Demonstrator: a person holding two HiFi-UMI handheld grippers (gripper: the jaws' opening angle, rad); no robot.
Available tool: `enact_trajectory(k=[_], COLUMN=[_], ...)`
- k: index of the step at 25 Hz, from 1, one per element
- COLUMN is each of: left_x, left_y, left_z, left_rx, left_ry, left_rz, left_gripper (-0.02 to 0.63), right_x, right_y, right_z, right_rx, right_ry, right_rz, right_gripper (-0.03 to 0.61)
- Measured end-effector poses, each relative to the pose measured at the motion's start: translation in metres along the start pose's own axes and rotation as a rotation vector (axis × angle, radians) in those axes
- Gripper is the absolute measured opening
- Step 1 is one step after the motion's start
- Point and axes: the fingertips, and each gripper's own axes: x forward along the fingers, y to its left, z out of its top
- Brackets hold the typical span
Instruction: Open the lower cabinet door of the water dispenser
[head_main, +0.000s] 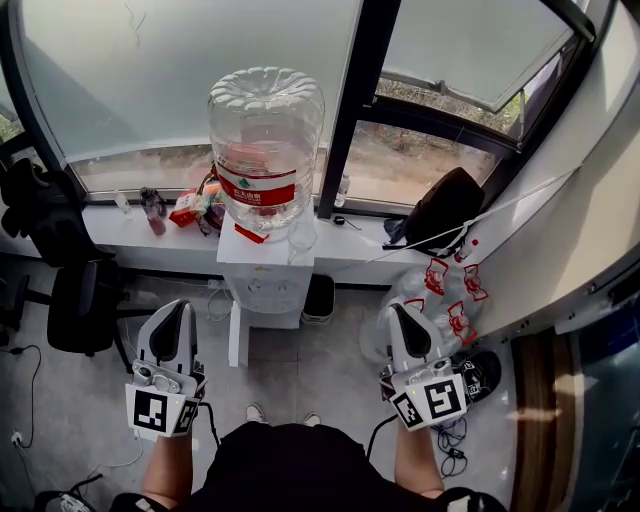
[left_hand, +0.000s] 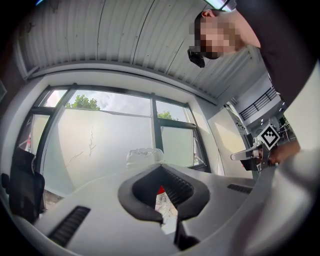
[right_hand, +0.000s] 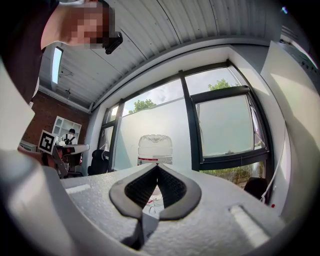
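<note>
The white water dispenser stands against the window sill with a large clear bottle on top. A narrow white panel juts from its lower left toward me; I cannot tell whether it is the cabinet door. My left gripper is held short of the dispenser on its left, shut and empty. My right gripper is held short on its right, also shut with nothing in it. In the left gripper view the jaw tips meet below the bottle. The right gripper view shows closed tips under the bottle.
A black office chair stands at the left. A small black bin sits right of the dispenser, with plastic bags beyond it. A black bag and small items lie on the sill. Cables trail on the floor.
</note>
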Motion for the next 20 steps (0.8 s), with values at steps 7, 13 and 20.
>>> enact_trajectory(k=[7, 13, 20], left_x=[0.001, 0.006, 0.010], left_y=[0.005, 0.006, 0.005], left_z=[-0.003, 0.000, 0.003], left_rx=[0.005, -0.001, -0.029], left_ry=[0.007, -0.013, -0.038], left_rz=[0.000, -0.009, -0.005], left_gripper=[0.008, 0.008, 0.008], right_x=[0.011, 0.020, 0.027], right_y=[0.007, 0.012, 0.013], right_z=[-0.002, -0.004, -0.006], right_rx=[-0.005, -0.022, -0.032], right_ry=[0.010, 0.026, 0.037], right_rz=[0.026, 0.053, 0.070], right_gripper=[0.005, 0.005, 0.005])
